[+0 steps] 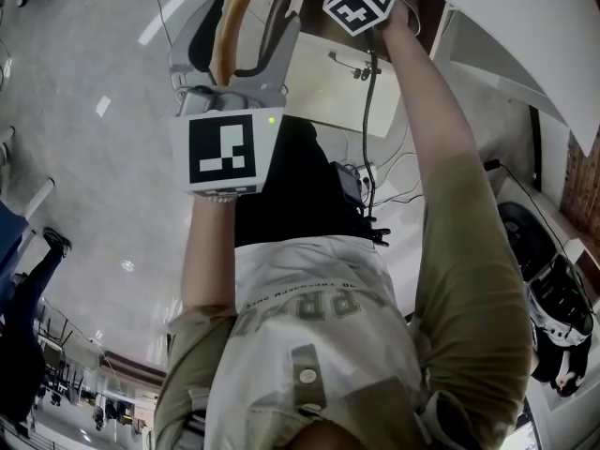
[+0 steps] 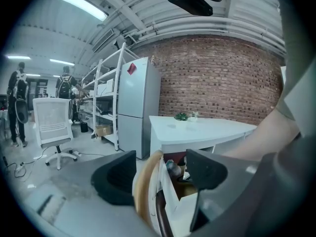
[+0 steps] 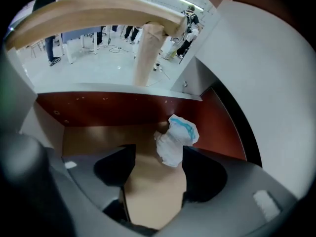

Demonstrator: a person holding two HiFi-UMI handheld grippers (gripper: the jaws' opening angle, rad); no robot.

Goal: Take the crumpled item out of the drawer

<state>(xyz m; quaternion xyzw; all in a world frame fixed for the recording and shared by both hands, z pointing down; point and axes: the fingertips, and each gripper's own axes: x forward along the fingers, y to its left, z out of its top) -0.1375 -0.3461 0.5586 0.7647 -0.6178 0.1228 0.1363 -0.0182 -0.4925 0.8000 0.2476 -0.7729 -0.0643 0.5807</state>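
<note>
**Head view.** The left gripper (image 1: 248, 26) is raised in front of the person's torso, with its fingers either side of a curved tan handle (image 1: 225, 40). The right gripper (image 1: 361, 6) shows only its marker cube, held further forward beside the white surface (image 1: 525, 36). The crumpled item is not visible here.

**Left gripper view.** The fingers stand well apart with the handle between them. It lies close against the left finger, and the right finger is clear of it. This reads as a hook around the handle, not a clamp. The handle belongs to the white front of the drawer (image 2: 170, 196), which stands open below the surface. The step in hand appears to be steadying the drawer while the other gripper reaches in.

**Right gripper view.** The fingers are spread wide and hold nothing. They point down into the drawer, over its tan floor and red-brown walls. The crumpled item (image 3: 177, 139), white with a blue marking, lies on the floor near the back wall. It is just off the tip of the right finger and partly within the gap, with no pad pressing on it. The reach looks nearly complete. The next move probably calls for a short advance, a slight shift right to centre the item, and then closing before lifting out.
</note>
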